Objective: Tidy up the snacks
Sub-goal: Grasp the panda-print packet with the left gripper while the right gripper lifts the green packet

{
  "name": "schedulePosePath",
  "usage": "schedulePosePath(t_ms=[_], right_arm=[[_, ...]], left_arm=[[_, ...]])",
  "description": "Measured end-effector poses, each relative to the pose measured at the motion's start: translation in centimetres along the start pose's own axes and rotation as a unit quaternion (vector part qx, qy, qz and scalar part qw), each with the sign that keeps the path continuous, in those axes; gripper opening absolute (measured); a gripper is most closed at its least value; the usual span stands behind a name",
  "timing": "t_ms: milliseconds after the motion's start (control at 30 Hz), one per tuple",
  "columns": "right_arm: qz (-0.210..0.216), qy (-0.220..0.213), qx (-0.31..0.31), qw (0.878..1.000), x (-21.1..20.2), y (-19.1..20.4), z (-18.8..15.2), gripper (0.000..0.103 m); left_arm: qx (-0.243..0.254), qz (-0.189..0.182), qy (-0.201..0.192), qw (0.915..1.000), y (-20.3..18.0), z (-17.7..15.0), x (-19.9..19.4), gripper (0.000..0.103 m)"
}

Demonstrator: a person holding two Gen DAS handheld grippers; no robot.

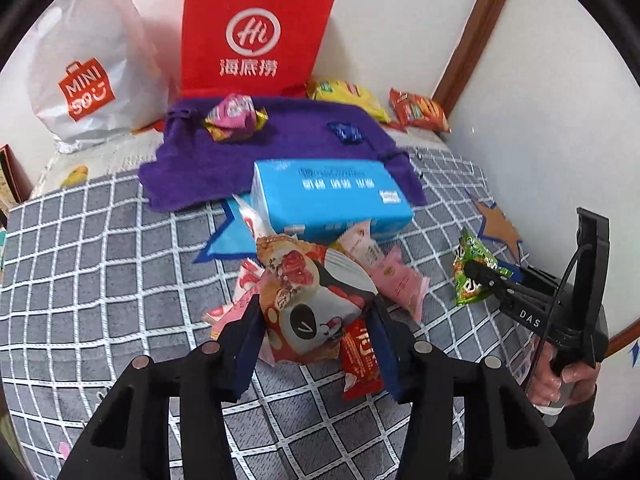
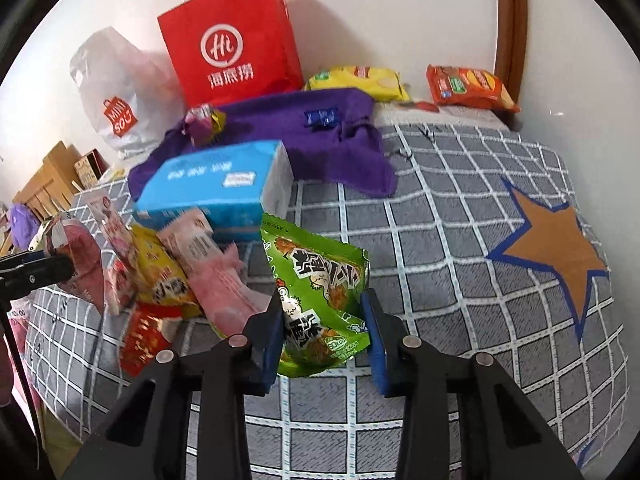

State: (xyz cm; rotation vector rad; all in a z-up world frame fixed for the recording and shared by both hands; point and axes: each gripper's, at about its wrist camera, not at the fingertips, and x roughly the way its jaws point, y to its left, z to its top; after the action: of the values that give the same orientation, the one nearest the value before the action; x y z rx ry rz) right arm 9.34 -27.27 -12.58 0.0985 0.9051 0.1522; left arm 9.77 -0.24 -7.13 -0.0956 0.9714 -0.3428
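My left gripper (image 1: 316, 308) is shut on a pink and white snack packet with a panda face (image 1: 304, 280), held a little above the bed. Under and around it lies a loose pile: pink packets (image 2: 216, 276), a yellow packet (image 2: 160, 272) and a red packet (image 2: 144, 336). My right gripper (image 2: 322, 304) is shut on a green snack packet with a cartoon chicken (image 2: 320, 276), to the right of the pile. The left wrist view shows this green packet (image 1: 472, 280) at the far right, pinched by the other tool, with a hand on its handle.
A blue tissue pack (image 2: 212, 184) lies behind the pile, partly on a purple towel (image 2: 280, 136) with two wrapped sweets. A red paper bag (image 2: 232, 40) and white plastic bag (image 2: 116, 92) stand at the wall. Yellow (image 2: 360, 80) and orange chip bags (image 2: 468, 86) lie at the back right. The bed has a grey checked cover (image 2: 440, 240).
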Motion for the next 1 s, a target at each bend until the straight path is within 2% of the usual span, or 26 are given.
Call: schedulePosePath(t_ms=[300, 500, 1000], right_arm=[[0.011, -0.024, -0.012, 1.0, -1.9, 1.6, 2.2, 0.036], [0.015, -0.028, -0.015, 0.999, -2.2, 2.5, 4.0, 0.036], [0.032, -0.046, -0.017, 0.998, -2.3, 4.2, 9.6, 0.036]], left_arm=[[-0.011, -0.011, -0.031, 0.9994, 0.3, 2.1, -2.7, 0.048], [-0.018, -0.006, -0.046, 0.9987, 0.7, 4.0, -3.8, 0.048], [-0.032, -0.001, -0.075, 0.9967, 1.7, 8.3, -4.8, 0.048]])
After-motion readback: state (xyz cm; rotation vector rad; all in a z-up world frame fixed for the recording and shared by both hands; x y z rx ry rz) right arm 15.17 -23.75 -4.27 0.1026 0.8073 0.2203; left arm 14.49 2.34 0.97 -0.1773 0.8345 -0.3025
